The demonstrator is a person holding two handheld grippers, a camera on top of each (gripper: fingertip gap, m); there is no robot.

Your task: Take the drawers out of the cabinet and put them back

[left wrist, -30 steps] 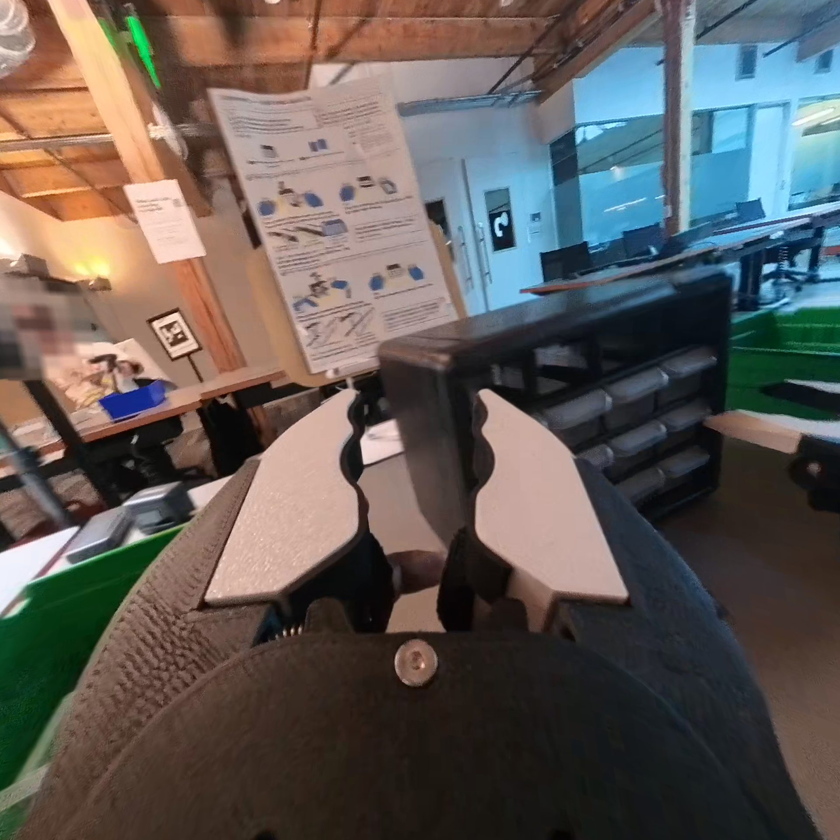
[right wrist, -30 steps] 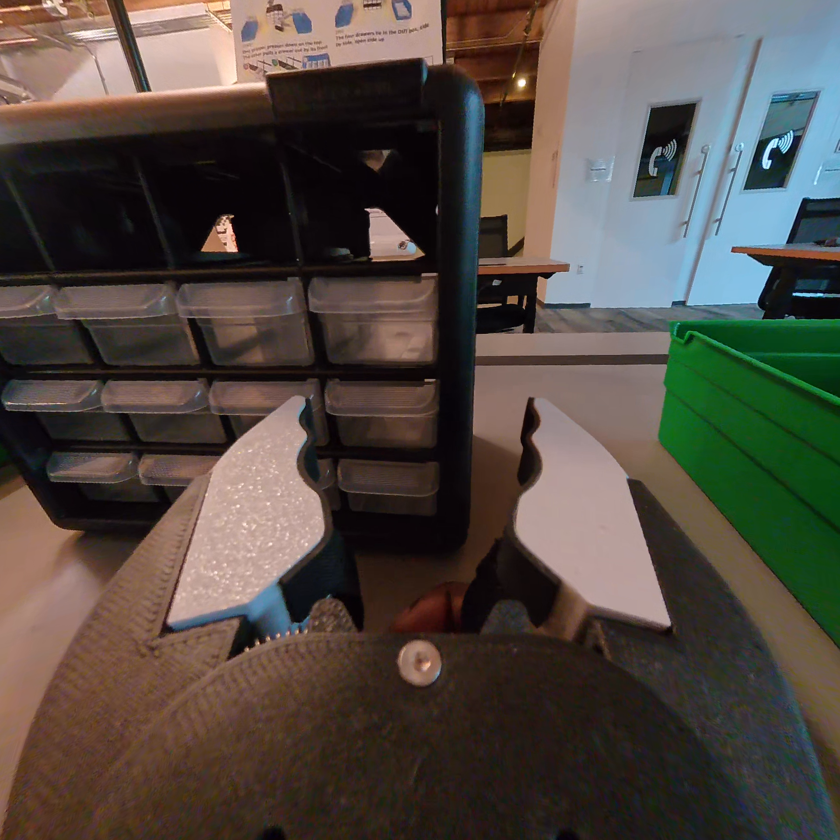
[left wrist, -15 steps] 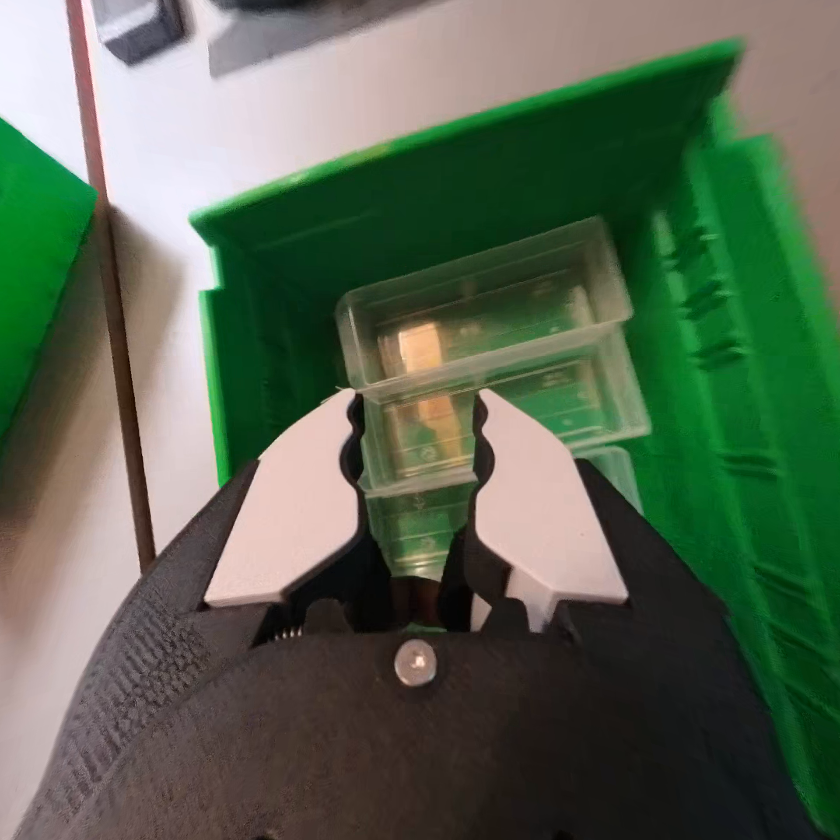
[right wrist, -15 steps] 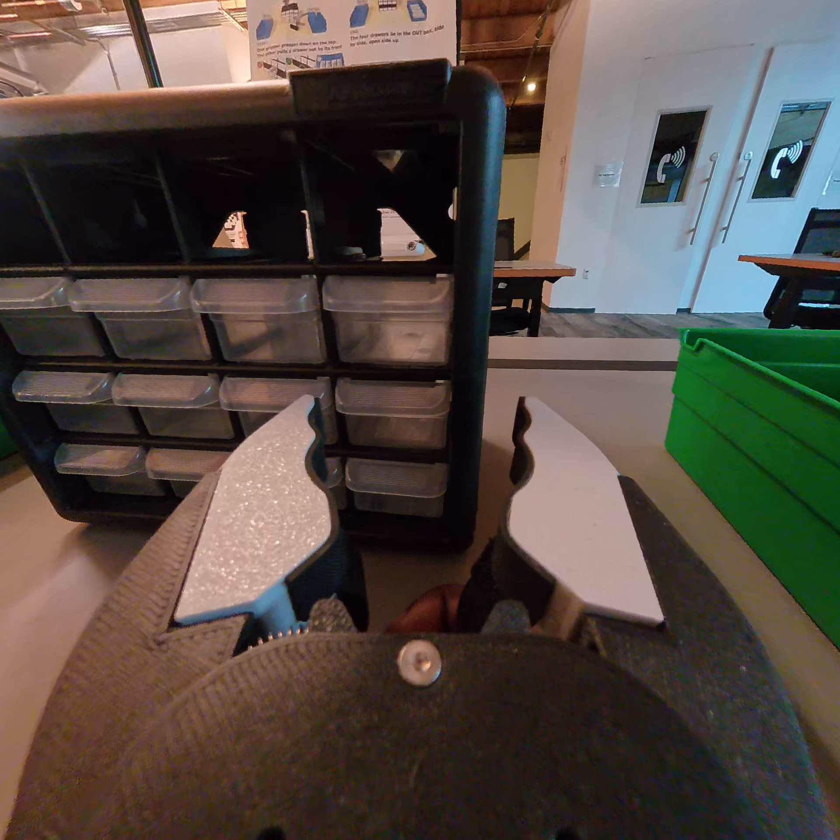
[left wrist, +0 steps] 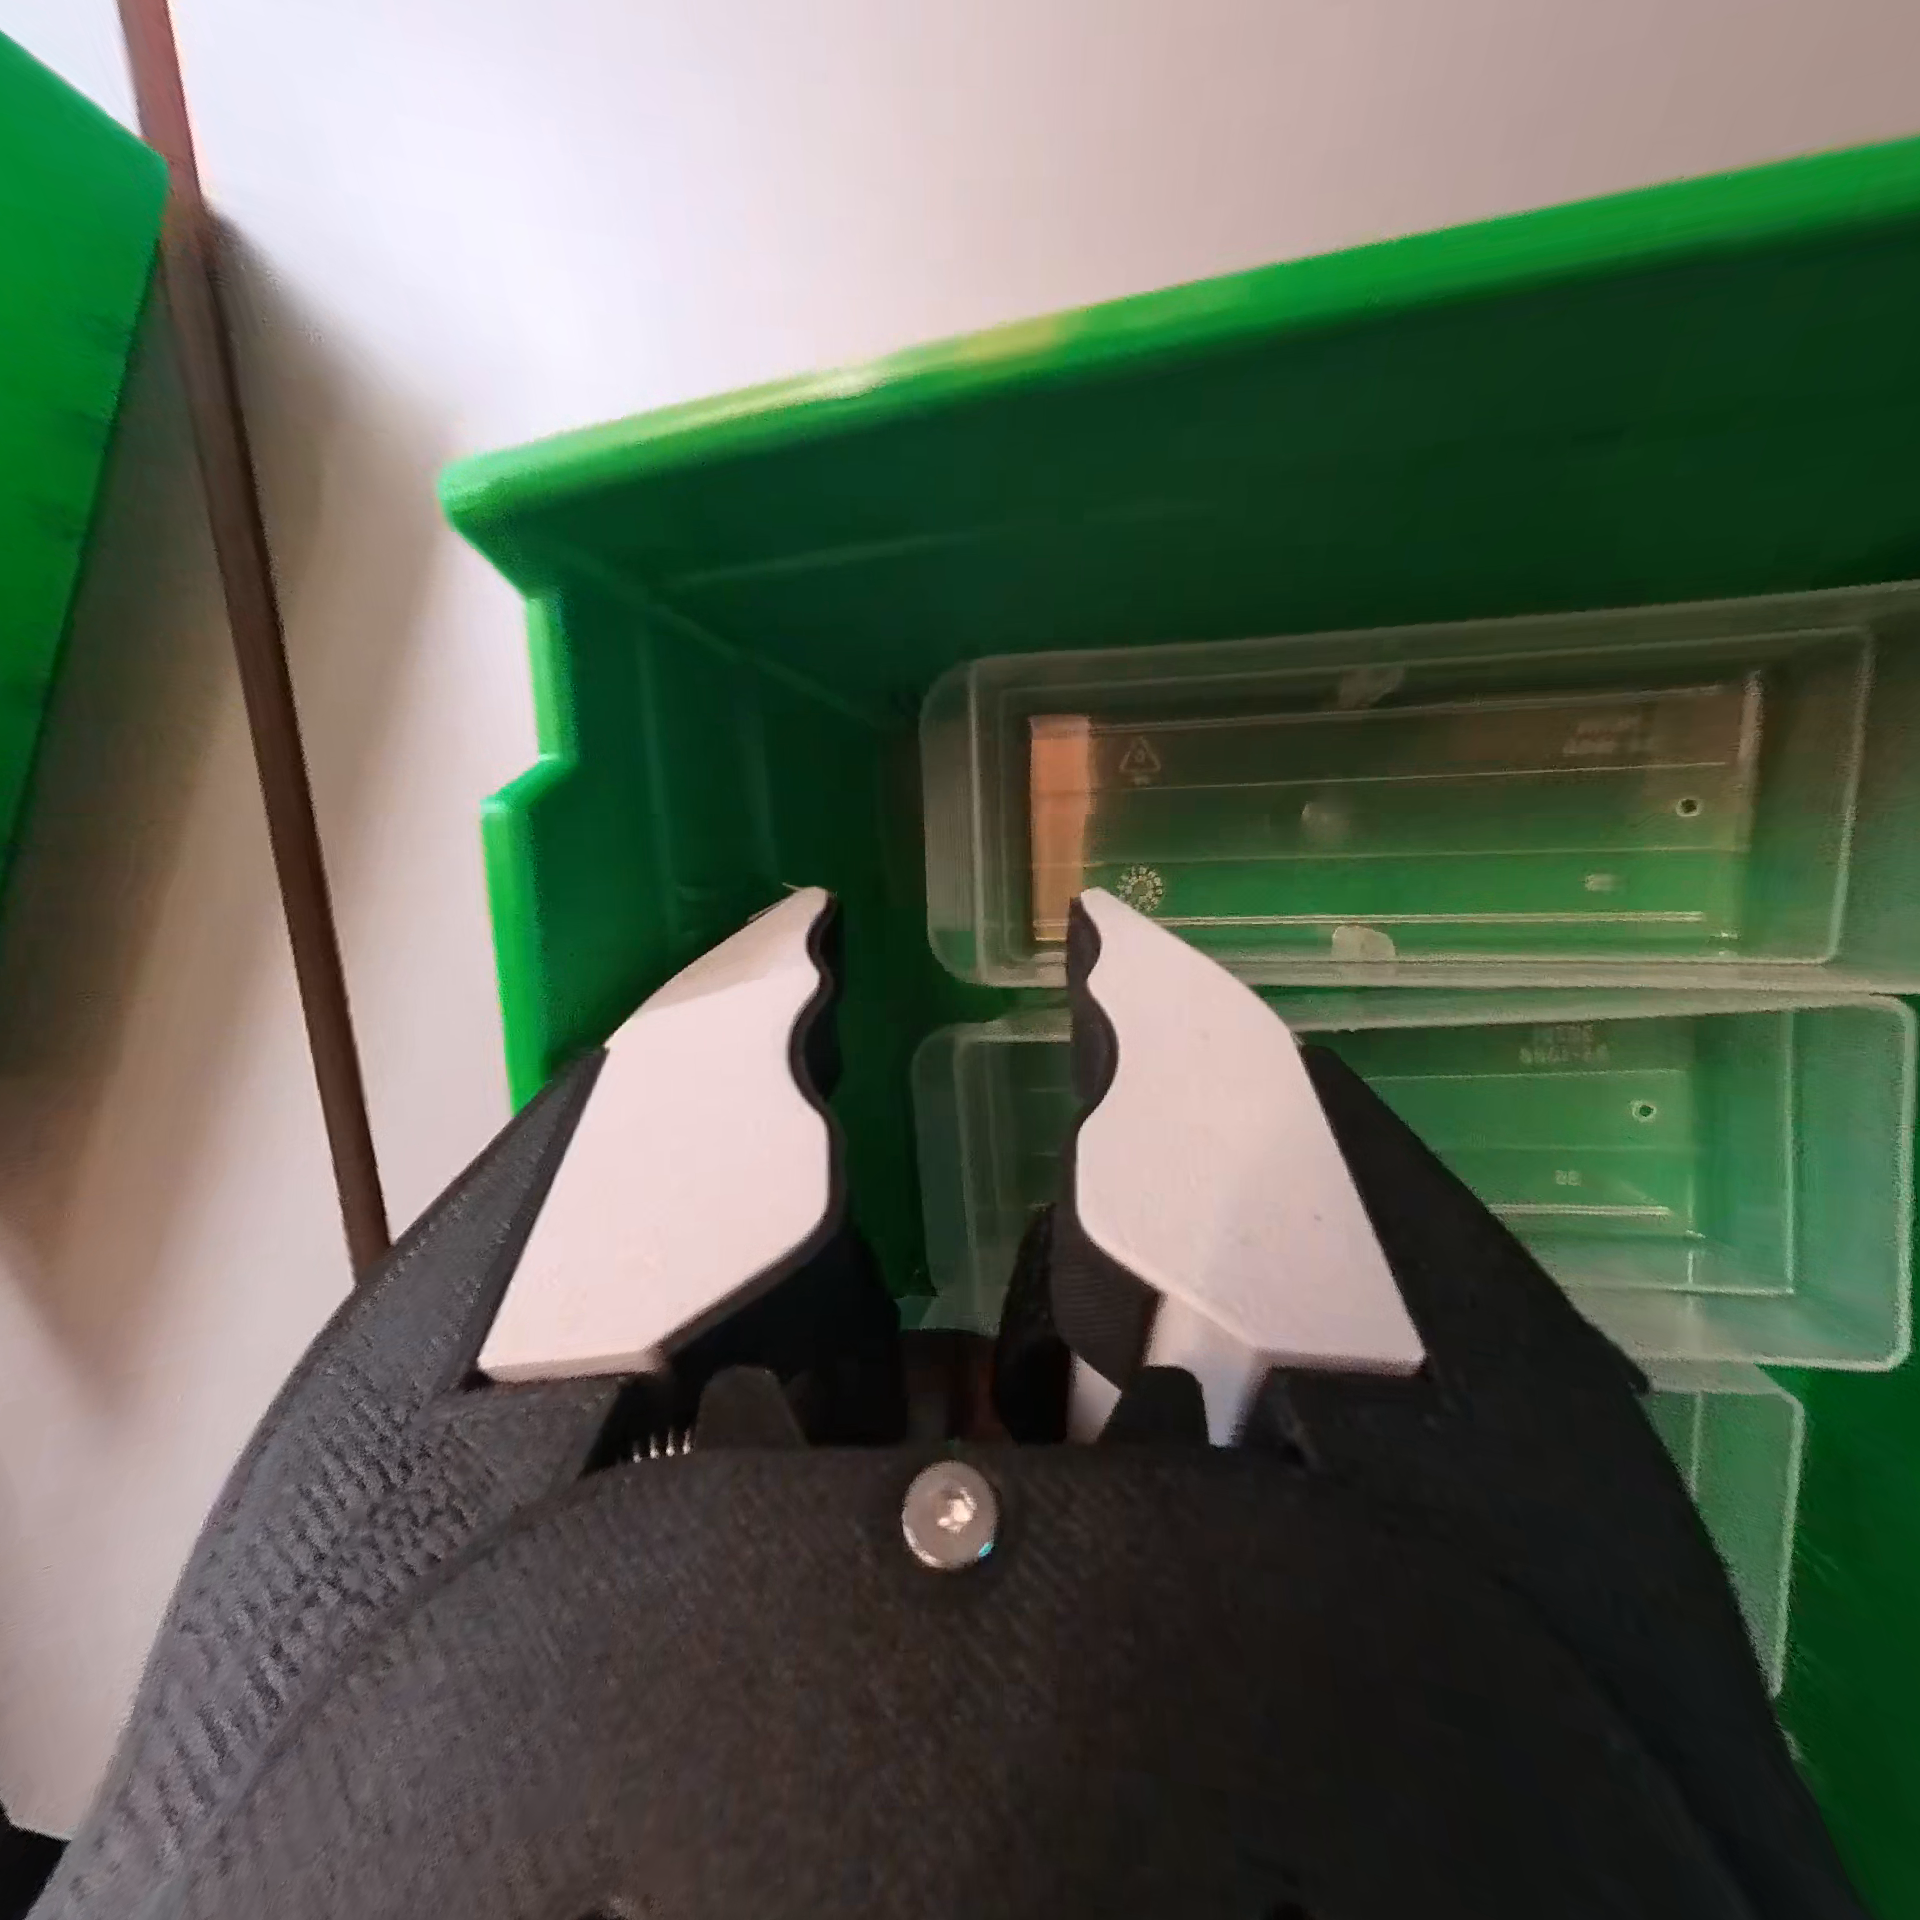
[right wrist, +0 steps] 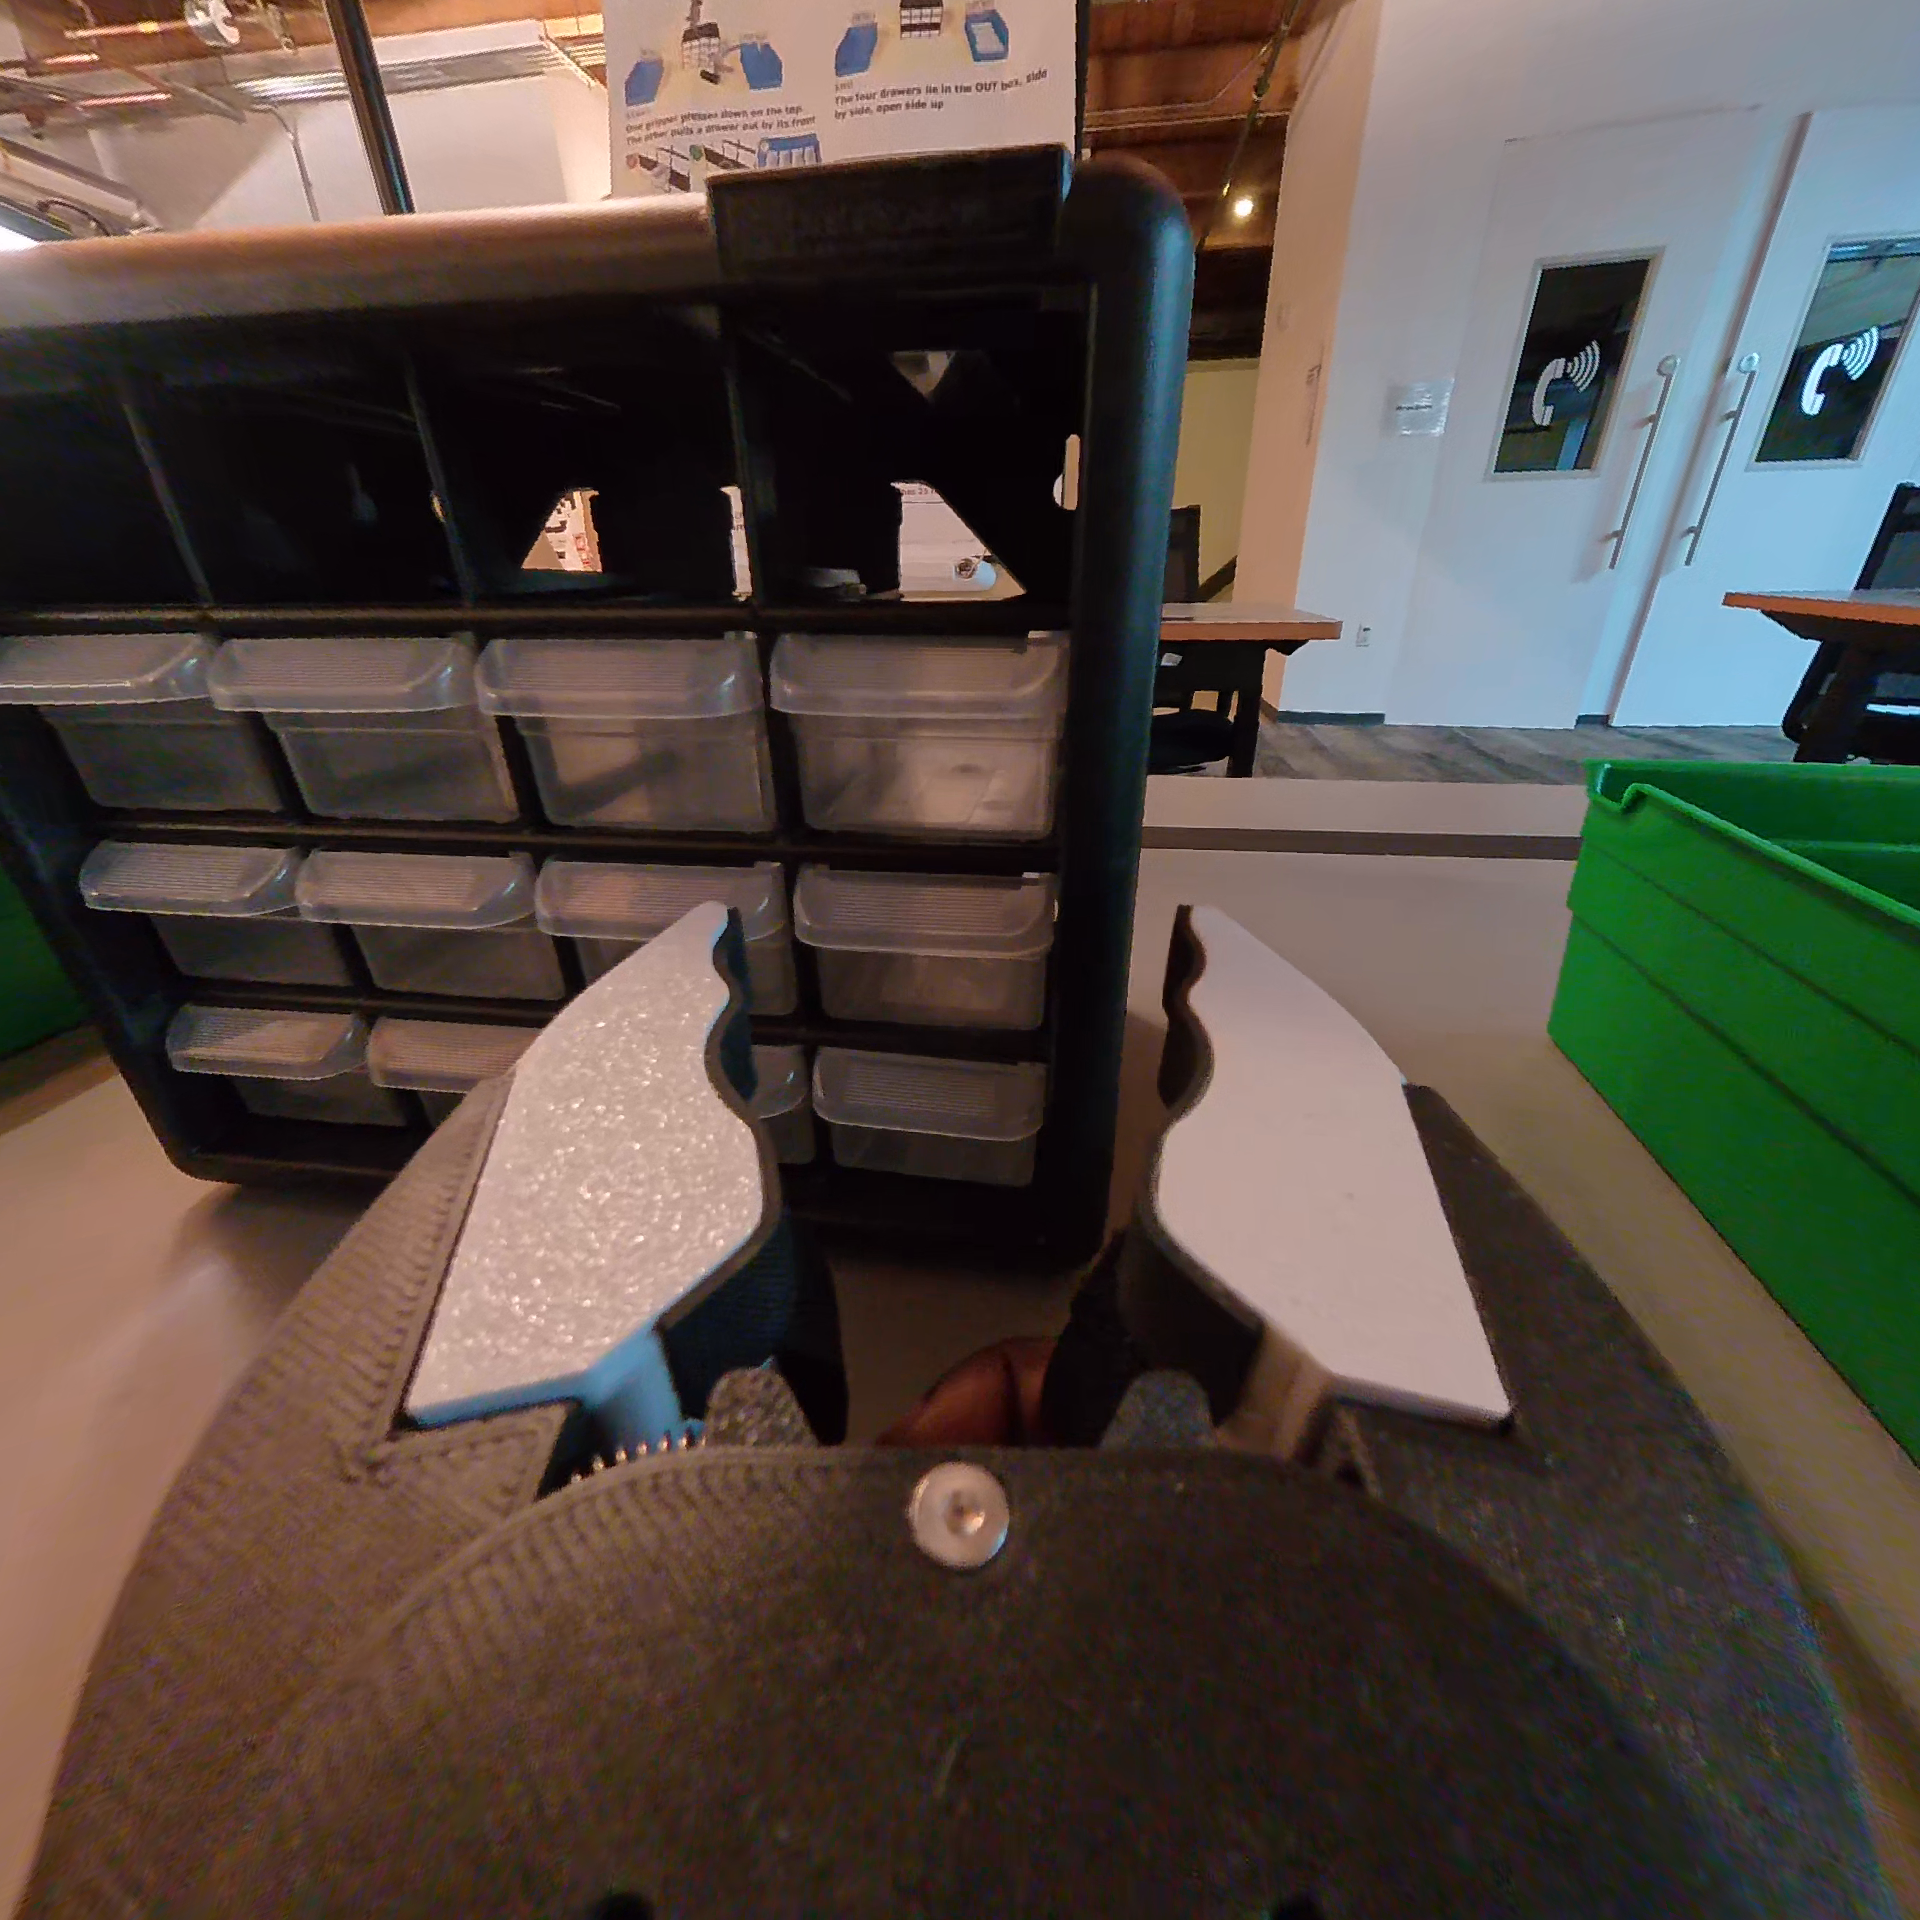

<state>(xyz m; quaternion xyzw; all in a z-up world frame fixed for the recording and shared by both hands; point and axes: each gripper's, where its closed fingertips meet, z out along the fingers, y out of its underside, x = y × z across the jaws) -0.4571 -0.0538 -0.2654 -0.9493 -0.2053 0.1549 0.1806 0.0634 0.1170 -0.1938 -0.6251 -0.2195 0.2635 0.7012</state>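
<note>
In the left wrist view I look down into a green bin (left wrist: 935,384) that holds clear plastic drawers lying side by side, open side up: one at the far end (left wrist: 1403,800), a second (left wrist: 1558,1174) beside it, and a third (left wrist: 1725,1507) partly hidden. My left gripper (left wrist: 945,914) is open and empty above the drawers' left ends. In the right wrist view the black cabinet (right wrist: 1132,623) stands upright; its top row of slots is empty and three rows of clear drawers (right wrist: 914,727) sit below. My right gripper (right wrist: 956,935) is open and empty, low in front of the cabinet's lower right.
A second green bin (right wrist: 1745,987) stands right of the cabinet. Another green bin edge (left wrist: 62,416) shows at the left of the left wrist view, past a dark seam (left wrist: 260,675) in the pale table (left wrist: 623,156). An instruction poster (right wrist: 831,83) hangs behind the cabinet.
The left gripper swung from facing the cabinet to looking down into the bin, then came closer and shifted left of the drawers. The right gripper moved slightly nearer the cabinet.
</note>
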